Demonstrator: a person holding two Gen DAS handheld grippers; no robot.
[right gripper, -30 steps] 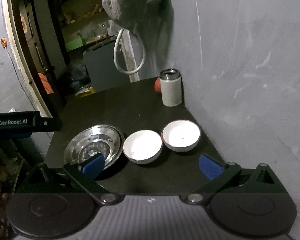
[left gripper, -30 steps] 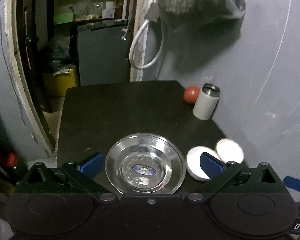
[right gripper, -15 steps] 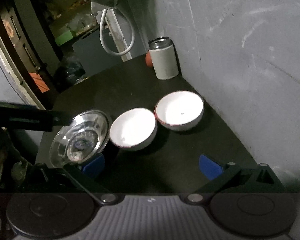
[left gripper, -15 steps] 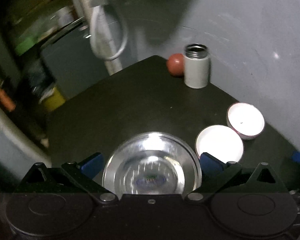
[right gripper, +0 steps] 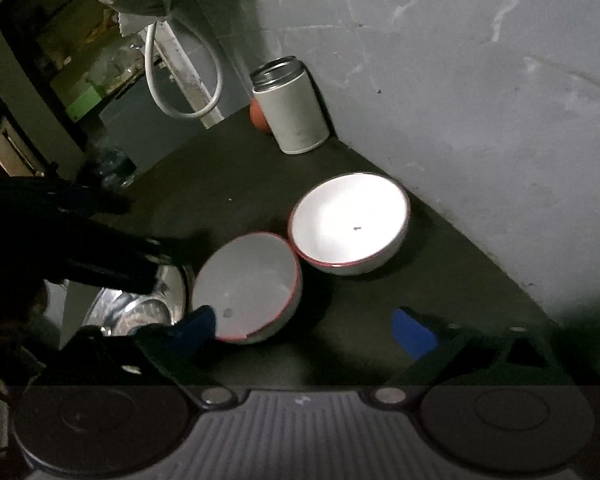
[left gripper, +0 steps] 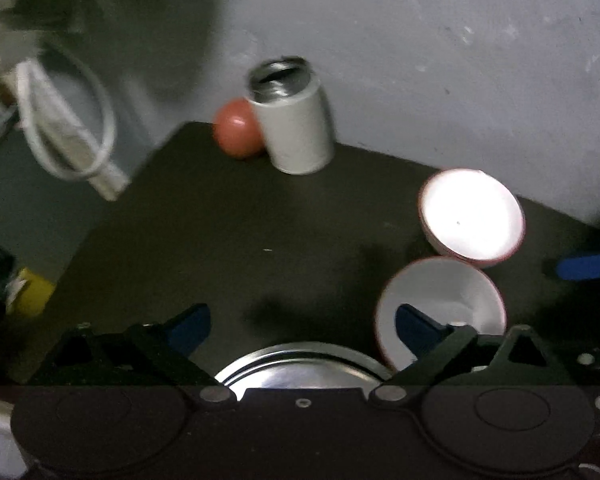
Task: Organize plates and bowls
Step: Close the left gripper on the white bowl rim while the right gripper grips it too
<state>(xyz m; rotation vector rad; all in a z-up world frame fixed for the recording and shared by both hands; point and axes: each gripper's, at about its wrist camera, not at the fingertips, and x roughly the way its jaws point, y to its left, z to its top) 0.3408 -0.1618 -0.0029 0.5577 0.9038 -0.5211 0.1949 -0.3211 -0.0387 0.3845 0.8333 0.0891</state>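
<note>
A shiny steel plate (left gripper: 300, 364) lies at the bottom of the left wrist view, just below my open left gripper (left gripper: 302, 326); nothing is between its fingers. Two white bowls with red rims stand side by side on the black table (left gripper: 220, 220): the near bowl (left gripper: 440, 304) behind my left gripper's right finger, the far bowl (left gripper: 472, 214) by the wall. In the right wrist view my right gripper (right gripper: 305, 328) is open, its left fingertip overlapping the near bowl (right gripper: 248, 284). The far bowl (right gripper: 348, 220) touches it rim to rim. The plate (right gripper: 148, 308) is partly hidden under the dark left gripper (right gripper: 80, 256).
A white canister (left gripper: 294, 120) with an open metal top and a red ball (left gripper: 236, 128) stand at the table's far corner against the grey wall (right gripper: 460, 80). A white hose loop (right gripper: 180, 80) hangs beyond the table's far edge. The table's right edge runs along the wall.
Both grippers have come closer to the table and bowls. The left view swung right and the plate dropped to its bottom edge. My right gripper's left finger now reaches the near bowl.
</note>
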